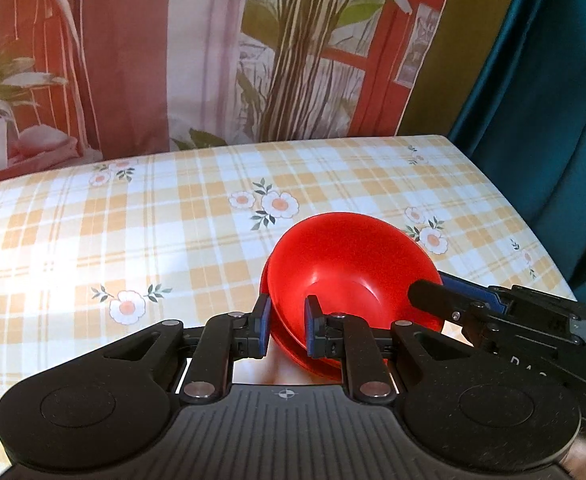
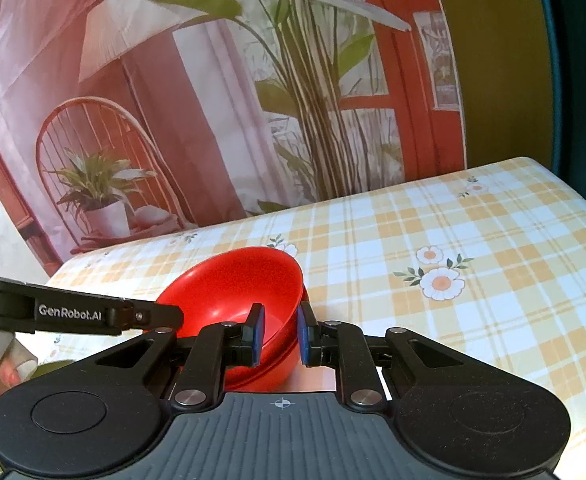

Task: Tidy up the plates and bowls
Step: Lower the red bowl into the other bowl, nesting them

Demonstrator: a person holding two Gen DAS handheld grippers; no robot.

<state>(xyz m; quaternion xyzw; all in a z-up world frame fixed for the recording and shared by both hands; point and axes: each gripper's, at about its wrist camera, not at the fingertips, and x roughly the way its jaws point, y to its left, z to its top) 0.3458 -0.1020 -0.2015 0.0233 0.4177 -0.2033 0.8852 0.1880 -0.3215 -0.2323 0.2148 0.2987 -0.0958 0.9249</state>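
Right wrist | "GenRobot.AI" on left gripper [image 2: 173,314] | both grippers clamp red bowls [image 2: 233,292]

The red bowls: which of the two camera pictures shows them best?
The left wrist view: the red bowls face the camera, their hollow inside open to it, with both sets of jaws clamped on the rims. The right wrist view shows them smaller, partly hidden behind fingers.

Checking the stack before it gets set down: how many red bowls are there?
2: glossy red plastic upper bowl nested in the lower red bowl, whose rim peeks beneath; more may hide between.
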